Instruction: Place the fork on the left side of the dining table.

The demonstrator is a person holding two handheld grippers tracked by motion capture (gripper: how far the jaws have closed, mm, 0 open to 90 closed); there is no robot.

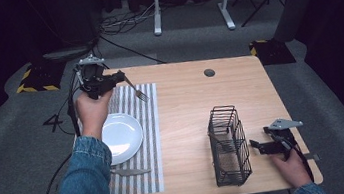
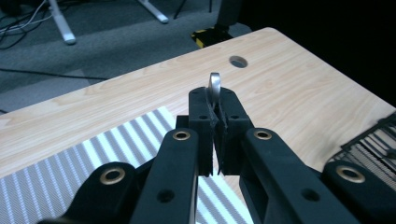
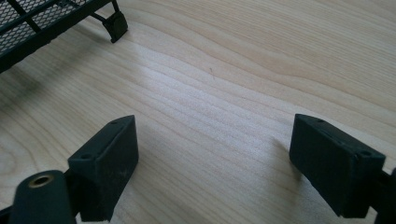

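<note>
No lettering, label, brand or number can be read anywhere in these views. The yellow-and-black hazard stripes on the floor beside the desk are the sole sign-like marking.

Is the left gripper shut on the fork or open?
Shut on the fork: the left gripper has its jaws pinched on the handle, tines sticking out above the striped mat.

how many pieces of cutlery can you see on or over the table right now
3 that I can make out: a fork clamped in the left gripper above the striped mat, a knife beside the plate, and one piece in the wire basket; more may be hidden.
</note>
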